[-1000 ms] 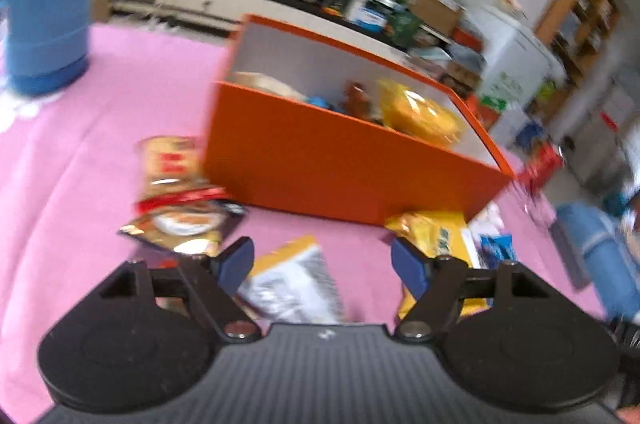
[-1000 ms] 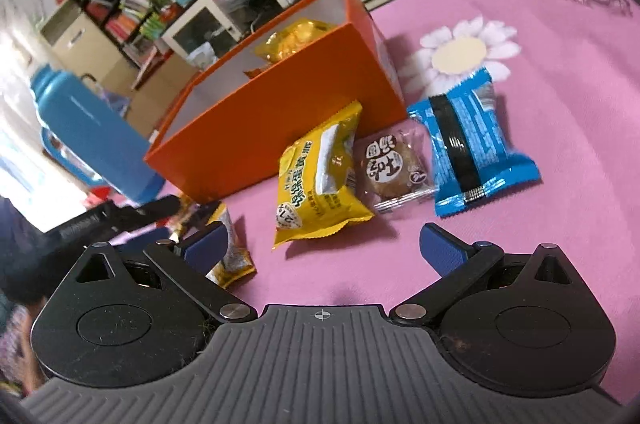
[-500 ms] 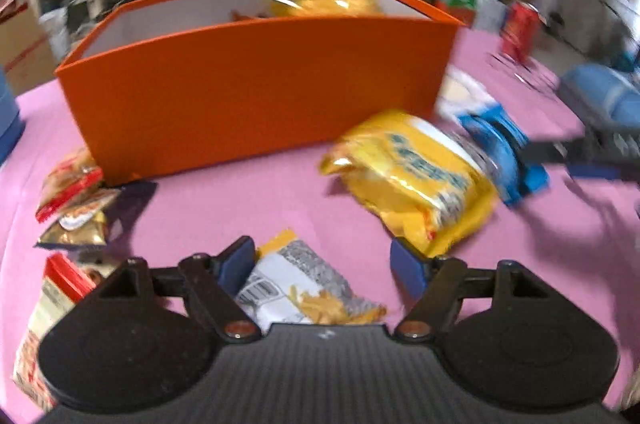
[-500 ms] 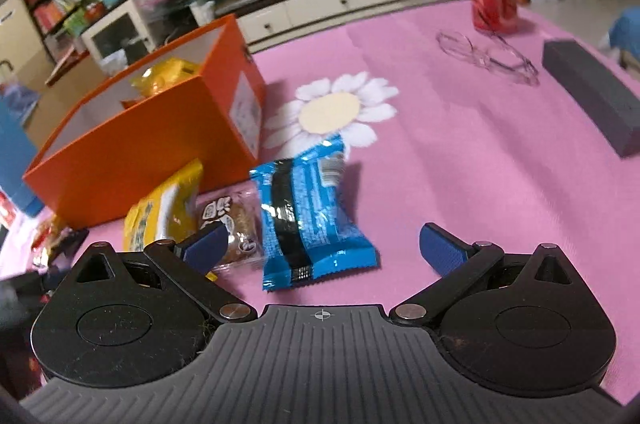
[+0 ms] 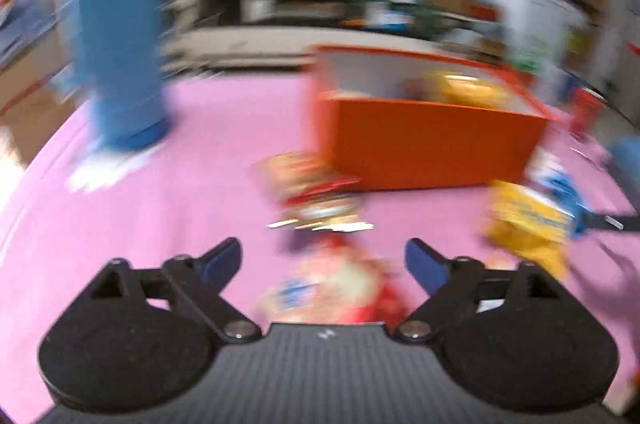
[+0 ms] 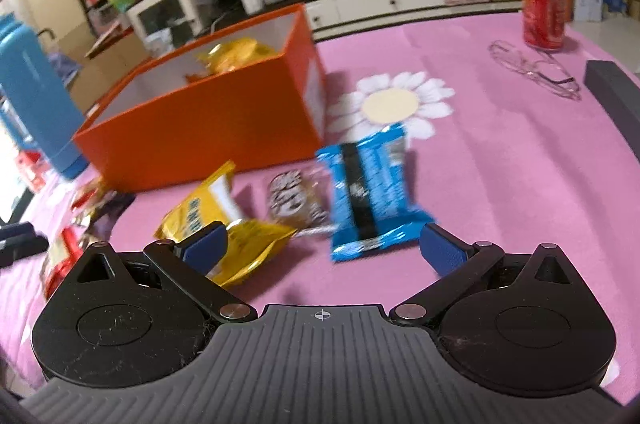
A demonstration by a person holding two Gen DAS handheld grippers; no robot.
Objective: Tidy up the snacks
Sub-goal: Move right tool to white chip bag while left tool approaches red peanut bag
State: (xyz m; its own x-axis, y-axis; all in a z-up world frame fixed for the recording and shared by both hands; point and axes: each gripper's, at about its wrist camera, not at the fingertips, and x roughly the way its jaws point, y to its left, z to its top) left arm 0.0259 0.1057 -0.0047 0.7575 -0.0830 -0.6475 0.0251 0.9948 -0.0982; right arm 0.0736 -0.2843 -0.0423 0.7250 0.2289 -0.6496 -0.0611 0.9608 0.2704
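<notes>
Both grippers are spread and empty: the left gripper (image 5: 323, 263) hangs over a blurred red snack packet (image 5: 340, 288), the right gripper (image 6: 320, 244) over the blue snack packet (image 6: 370, 191) and yellow snack bag (image 6: 216, 216). These lie on a pink tablecloth (image 6: 500, 183) before cluttered shelves. Bare cloth stretches rightward toward the glasses (image 6: 536, 67) and red can (image 6: 544, 9). An orange box (image 6: 208, 127) holds a yellow bag (image 6: 236, 53); a blue flask (image 5: 118, 35) stands apart.

A box (image 6: 208, 127) is sitting on the table (image 6: 500, 191) ahead of me, with snack bags lying inside it. In front of the box, three packets are lying side by side: a bag (image 6: 216, 220) on the left, a cookie (image 6: 294, 199) in the middle, a wrapped bar (image 6: 368, 191) on the right. A bottle (image 6: 32, 95) is standing left of the box; a can (image 6: 546, 7) and glasses (image 6: 536, 69) are lying far right.
</notes>
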